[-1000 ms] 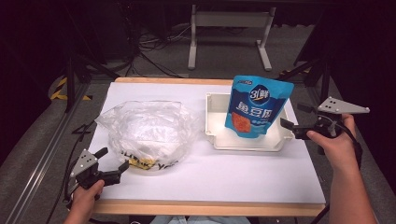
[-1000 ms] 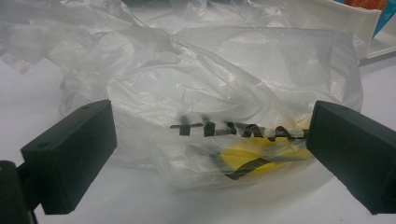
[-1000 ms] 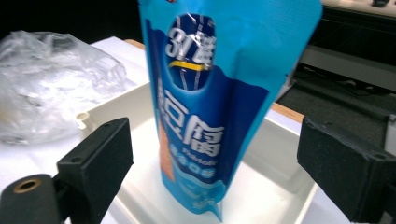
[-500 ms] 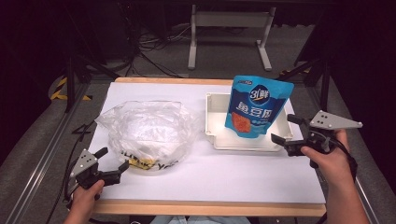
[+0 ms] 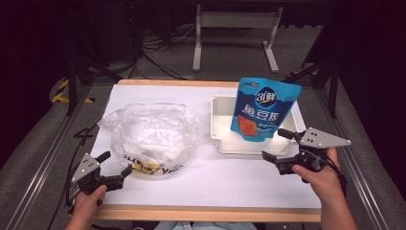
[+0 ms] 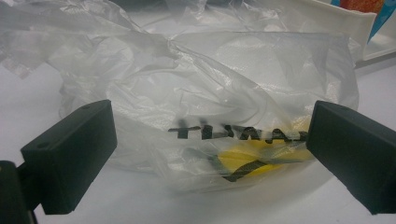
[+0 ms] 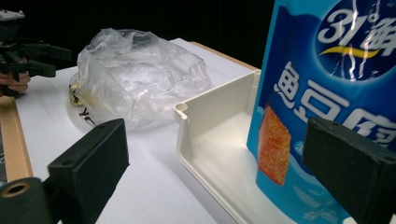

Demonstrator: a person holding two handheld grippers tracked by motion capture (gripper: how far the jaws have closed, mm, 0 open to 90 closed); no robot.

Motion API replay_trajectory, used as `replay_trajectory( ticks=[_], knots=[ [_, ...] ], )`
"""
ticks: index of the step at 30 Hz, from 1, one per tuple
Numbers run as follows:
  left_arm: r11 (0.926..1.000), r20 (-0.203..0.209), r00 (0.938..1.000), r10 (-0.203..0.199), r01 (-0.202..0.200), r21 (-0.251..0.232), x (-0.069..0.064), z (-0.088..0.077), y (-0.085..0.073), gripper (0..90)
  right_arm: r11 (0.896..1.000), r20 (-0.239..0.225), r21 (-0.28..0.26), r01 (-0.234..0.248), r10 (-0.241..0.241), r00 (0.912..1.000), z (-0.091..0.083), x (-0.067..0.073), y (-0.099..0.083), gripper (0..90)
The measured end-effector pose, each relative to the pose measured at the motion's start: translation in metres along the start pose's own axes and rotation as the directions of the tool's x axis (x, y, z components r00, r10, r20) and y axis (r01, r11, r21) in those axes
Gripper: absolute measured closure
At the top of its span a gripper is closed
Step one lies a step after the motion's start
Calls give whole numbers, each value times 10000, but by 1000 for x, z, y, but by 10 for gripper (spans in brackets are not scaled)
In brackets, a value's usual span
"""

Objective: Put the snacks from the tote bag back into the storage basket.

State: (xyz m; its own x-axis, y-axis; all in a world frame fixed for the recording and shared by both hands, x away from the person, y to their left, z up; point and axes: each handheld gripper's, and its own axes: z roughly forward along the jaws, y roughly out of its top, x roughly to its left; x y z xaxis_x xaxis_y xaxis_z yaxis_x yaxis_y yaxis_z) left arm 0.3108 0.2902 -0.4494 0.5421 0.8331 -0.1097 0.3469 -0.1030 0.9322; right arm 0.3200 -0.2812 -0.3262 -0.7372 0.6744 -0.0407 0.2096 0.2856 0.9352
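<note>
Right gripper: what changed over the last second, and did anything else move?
The right gripper let go of the blue snack pouch, opened, and drew back toward the table's near edge. The pouch stays upright in the white plastic tray. The left gripper stays open near the crumpled clear plastic bag, which hasn't moved.

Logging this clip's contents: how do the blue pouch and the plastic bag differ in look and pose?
The blue pouch is opaque, printed and upright in the white tray; the plastic bag is clear, crumpled and slumped on the table. Neither is touched by a hand-held gripper.
</note>
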Motion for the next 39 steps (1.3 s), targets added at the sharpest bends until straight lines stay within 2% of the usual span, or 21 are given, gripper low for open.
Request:
replay_trajectory(
  ticks=[6,13,16,24,28,31,35,39],
  knots=[
    [10000,36,10000,54,-54,-24,-1,0,0,24,9997,251,-83,-215,217,9994,14,6,-19,84],
    [9999,93,9999,107,-106,-49,-1,-1,1,24,9995,830,-31,-329,330,9960,33,9,-40,84],
    [9998,142,9998,150,-148,-123,-1,-1,0,19,9992,798,-59,-407,411,9960,38,10,-47,84],
    [9991,232,9990,391,-387,-184,-2,0,-1,2,9981,518,395,-462,442,9977,57,9,-70,74],
    [9994,183,9992,343,-342,-49,-3,2,-2,3,9970,450,470,-620,599,9972,61,8,-79,67],
    [9997,380,9990,229,-230,38,-2,3,-3,2,9953,440,681,-691,662,9968,67,7,-89,63],
    [9994,442,9987,267,-277,212,-3,5,-3,3,9934,424,869,-748,713,9966,70,6,-93,61],
    [9996,460,9986,255,-248,-148,-4,4,-3,2,9920,455,973,-810,768,9960,71,6,-94,57]
  ],
)
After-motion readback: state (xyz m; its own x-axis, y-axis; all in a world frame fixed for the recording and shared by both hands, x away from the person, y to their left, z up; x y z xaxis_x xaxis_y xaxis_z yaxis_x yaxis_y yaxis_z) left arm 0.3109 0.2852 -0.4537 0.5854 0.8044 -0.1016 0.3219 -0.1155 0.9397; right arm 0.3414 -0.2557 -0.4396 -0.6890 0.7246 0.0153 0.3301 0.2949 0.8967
